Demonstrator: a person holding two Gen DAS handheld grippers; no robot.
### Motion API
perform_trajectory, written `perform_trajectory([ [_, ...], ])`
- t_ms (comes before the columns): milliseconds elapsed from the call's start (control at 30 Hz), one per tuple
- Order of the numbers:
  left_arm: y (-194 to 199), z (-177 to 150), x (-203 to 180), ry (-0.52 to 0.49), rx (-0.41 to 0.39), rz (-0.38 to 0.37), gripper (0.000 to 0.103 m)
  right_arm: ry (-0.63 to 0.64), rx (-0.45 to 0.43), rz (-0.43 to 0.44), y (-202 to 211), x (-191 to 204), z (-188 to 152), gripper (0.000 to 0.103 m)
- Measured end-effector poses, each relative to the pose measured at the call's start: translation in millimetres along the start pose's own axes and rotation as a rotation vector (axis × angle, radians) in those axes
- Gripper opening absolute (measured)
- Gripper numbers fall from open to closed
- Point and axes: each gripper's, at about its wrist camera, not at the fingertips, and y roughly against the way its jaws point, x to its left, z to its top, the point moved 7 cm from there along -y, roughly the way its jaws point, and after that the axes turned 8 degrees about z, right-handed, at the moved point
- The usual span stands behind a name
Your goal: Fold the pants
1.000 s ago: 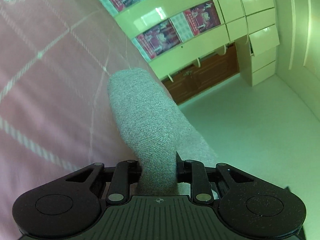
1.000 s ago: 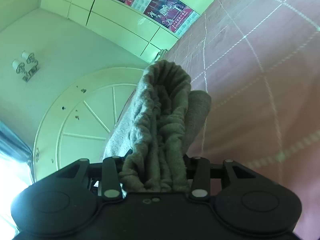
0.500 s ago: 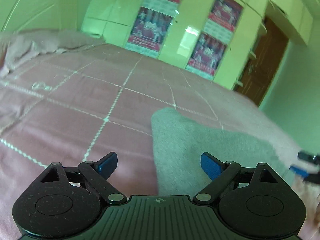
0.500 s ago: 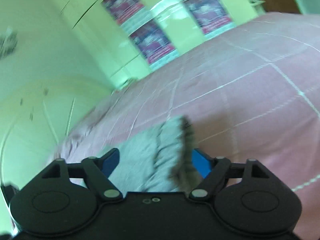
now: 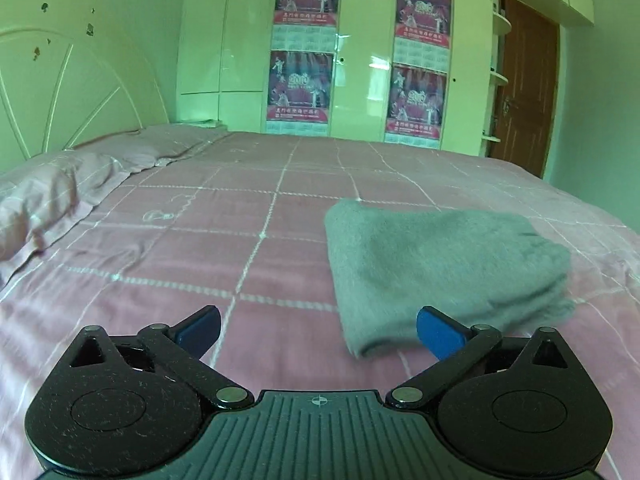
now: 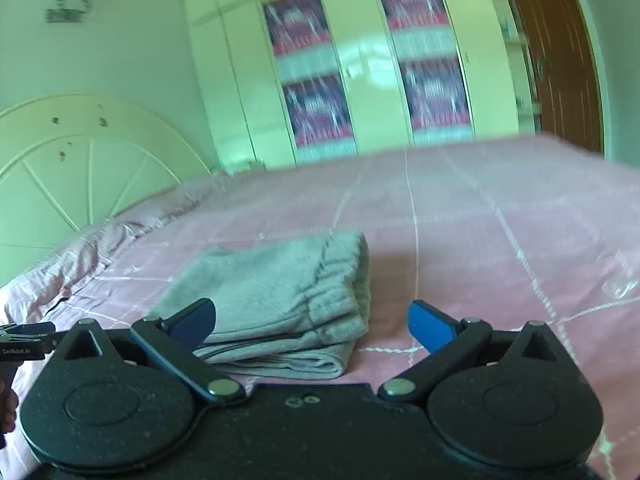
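our left gripper (image 5: 318,330) has its jaws wide apart on nothing, and so does our right gripper (image 6: 312,322). the pants (image 5: 440,268) lie folded on the bed (image 5: 200,240), ahead and right of the left jaws, ahead and left of the right jaws, so between our hands. the right seems nearer, though its view is blurred. the bundle's long axis runs across, hand to hand; the fold looks finished.

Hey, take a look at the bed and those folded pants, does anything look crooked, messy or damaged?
Nothing serious. The gray pants lie folded in a compact stack on the pink bedspread, though the layer edges at the near end are slightly uneven. Both the left gripper and right gripper are open and clear of the cloth.
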Motion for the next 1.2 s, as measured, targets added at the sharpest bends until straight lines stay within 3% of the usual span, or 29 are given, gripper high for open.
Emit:
perform_trajectory([
  [233, 96, -34, -17, 0.043, -0.068, -0.008, 0.103, 0.054, 0.045, 0.020, 56, 60, -27, 0.097],
  [400, 138, -53, -34, 0.055, -0.096, -0.037, 0.103, 0.082, 0.112, -0.032, 71, 77, -59, 0.097],
  [600, 158, -82, -52, 0.030, -0.099, -0.066, 0.103, 0.108, 0.124, -0.037, 86, 85, -85, 0.097],
  [667, 157, -92, -58, 0.000, -0.068, -0.064, 0.103, 0.103, 0.118, -0.033, 86, 86, -84, 0.097],
  [1200, 158, -94, -61, 0.005, -0.074, -0.066, 0.103, 0.088, 0.120, -0.023, 83, 82, -87, 0.097],
])
